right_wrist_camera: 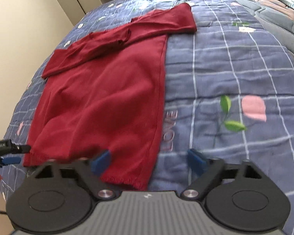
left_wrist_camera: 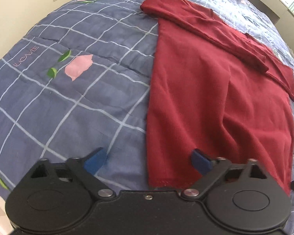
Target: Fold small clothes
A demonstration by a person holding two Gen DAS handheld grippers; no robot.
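While both claws hang over the near hem, the scene reads:
Garment: dark red knit top point(left_wrist_camera: 215, 98), lying flat on the blue checked floral bed quilt point(left_wrist_camera: 78, 98), sleeves folded across its upper part.
Left claw point(left_wrist_camera: 149, 161): spread wide, holding nothing, straddling the hem's left corner.
Right claw point(right_wrist_camera: 149, 161): spread wide, holding nothing, straddling the right corner.

In the left wrist view, the black body of the left hand-held gripper point(left_wrist_camera: 149, 161) hides part of the near hem of the dark red knit garment point(left_wrist_camera: 215, 101). The right hand-held gripper point(right_wrist_camera: 149, 161) likewise covers the middle of that hem. The blue checked quilted bedspread point(right_wrist_camera: 235, 74) runs past every frame edge. Motion blur softens its pink embroidered lettering point(right_wrist_camera: 169, 130).
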